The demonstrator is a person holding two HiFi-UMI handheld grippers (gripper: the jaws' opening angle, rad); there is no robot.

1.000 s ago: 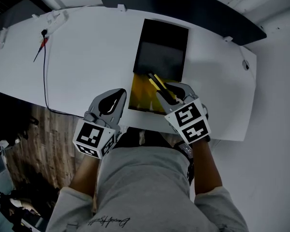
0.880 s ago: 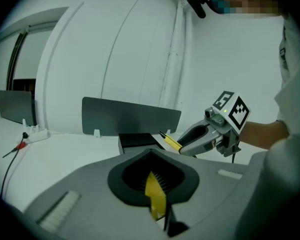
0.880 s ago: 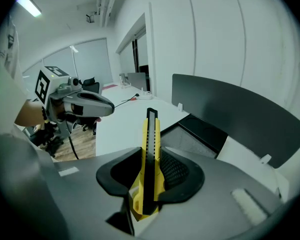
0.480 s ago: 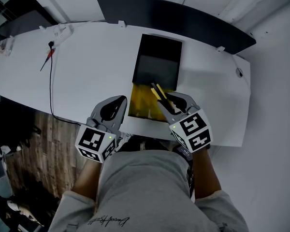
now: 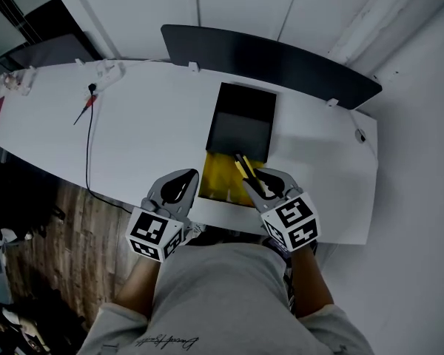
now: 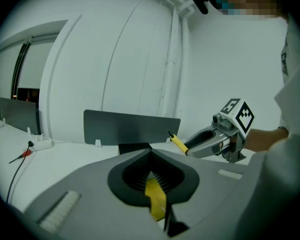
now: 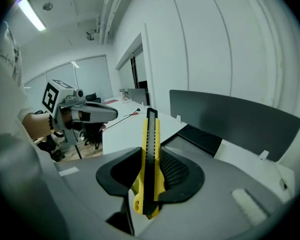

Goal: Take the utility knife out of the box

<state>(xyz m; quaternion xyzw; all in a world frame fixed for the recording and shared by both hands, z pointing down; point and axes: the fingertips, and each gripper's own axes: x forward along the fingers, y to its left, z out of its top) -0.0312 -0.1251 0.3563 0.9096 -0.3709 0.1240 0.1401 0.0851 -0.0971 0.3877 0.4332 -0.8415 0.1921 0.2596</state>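
A yellow and black utility knife (image 7: 151, 154) stands upright between the jaws of my right gripper (image 7: 149, 179), which is shut on it. In the head view the knife (image 5: 244, 168) points from the right gripper (image 5: 260, 186) toward the near end of the open black box (image 5: 240, 124). A yellow flap (image 5: 220, 176) spreads from that near end. My left gripper (image 5: 185, 186) sits at the flap's left edge. Its jaws are closed on a yellow strip (image 6: 155, 196). From the left gripper view, the right gripper (image 6: 200, 143) holds the knife (image 6: 178, 143) above the box (image 6: 135, 147).
The white table (image 5: 133, 132) has a dark screen panel (image 5: 274, 61) along its far edge. A black cable with a red clip (image 5: 85, 109) and a power strip (image 5: 107, 71) lie at the far left. The near table edge runs just under both grippers, above a wooden floor (image 5: 52, 242).
Both grippers have risen a little, the right with the knife and the left with the yellow strip. The jaws have not changed.
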